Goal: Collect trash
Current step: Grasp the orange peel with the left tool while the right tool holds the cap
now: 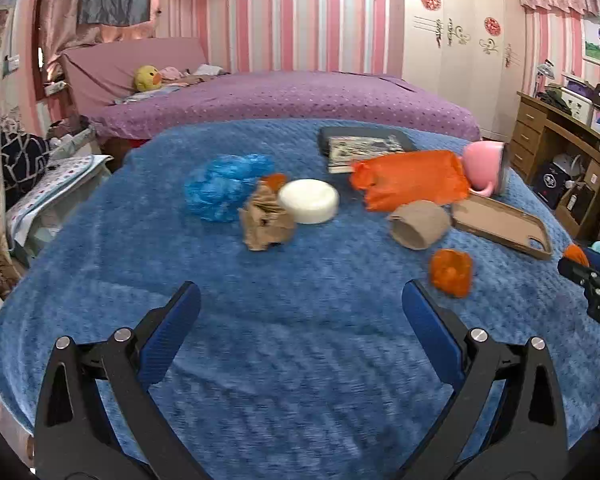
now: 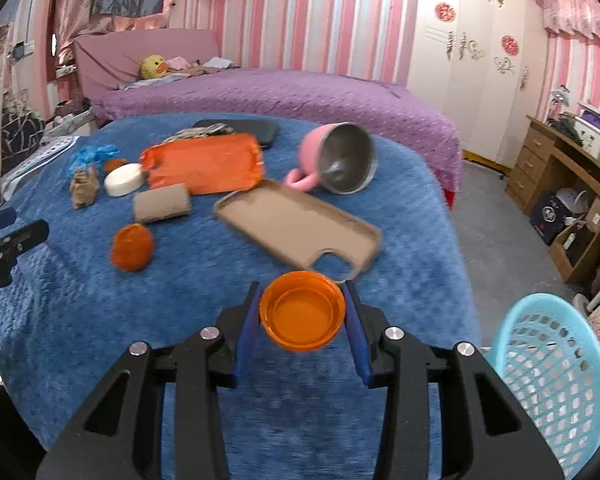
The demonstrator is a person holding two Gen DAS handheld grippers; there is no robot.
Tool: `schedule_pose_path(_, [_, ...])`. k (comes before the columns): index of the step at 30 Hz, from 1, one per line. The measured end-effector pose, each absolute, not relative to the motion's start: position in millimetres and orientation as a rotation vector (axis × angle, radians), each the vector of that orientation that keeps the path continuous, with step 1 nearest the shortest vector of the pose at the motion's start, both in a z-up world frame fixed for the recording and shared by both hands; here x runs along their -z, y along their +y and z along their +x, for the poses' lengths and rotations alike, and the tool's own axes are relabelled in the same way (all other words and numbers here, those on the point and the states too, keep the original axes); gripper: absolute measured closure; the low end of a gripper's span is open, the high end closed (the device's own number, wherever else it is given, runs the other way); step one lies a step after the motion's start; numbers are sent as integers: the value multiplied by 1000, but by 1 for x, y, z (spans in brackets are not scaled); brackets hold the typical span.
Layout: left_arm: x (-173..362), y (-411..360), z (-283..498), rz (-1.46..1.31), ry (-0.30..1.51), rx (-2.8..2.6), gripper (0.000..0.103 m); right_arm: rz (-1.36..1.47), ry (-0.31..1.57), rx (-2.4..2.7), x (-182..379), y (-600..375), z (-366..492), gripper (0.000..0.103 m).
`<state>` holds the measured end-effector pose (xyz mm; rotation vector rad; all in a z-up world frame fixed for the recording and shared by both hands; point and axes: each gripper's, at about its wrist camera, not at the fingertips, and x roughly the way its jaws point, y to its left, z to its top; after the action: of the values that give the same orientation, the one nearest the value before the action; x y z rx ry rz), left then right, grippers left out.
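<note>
My right gripper [image 2: 303, 304] is shut on an orange bottle cap [image 2: 302, 312] and holds it above the blue blanket [image 2: 204, 264], near a light blue mesh basket [image 2: 552, 376] at the lower right. My left gripper [image 1: 300, 304] is open and empty over the blanket [image 1: 300, 340]. Ahead of it lie a crumpled orange wrapper [image 1: 451, 271], a cardboard tube [image 1: 419, 224], crumpled brown paper [image 1: 266, 220], a blue plastic bag [image 1: 226, 186] and an orange plastic bag [image 1: 410, 178]. The same trash shows in the right wrist view: wrapper [image 2: 132, 247], tube [image 2: 162, 202], orange bag [image 2: 204, 164].
A tan phone case [image 2: 300, 228], a tipped pink mug [image 2: 332, 160], a white round soap-like puck [image 1: 309, 201] and a dark book [image 1: 360, 144] also lie on the blanket. A purple bed [image 1: 284, 100] is behind, a wooden desk [image 1: 560, 140] at the right.
</note>
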<state>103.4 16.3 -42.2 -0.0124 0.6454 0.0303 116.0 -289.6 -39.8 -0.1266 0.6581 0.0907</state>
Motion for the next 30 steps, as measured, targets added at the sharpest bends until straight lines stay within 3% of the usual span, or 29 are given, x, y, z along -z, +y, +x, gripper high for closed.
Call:
schedule_pose_path(18, [52,-65,131,-7,722,73,6,-73,622,25,30,-362,115,63])
schedule_pose_path(24, [64,-85,155,1,794,79,26,-68,621,28,31,-371,111,63])
schedule_pose_path(29, [73,-94,164,20,827,98,60,-64,633,38,35,-375,114,63])
schedule_pose_path(30, [73,-94,164,25,828,95,62,-65,634,39,35,-375,114,63])
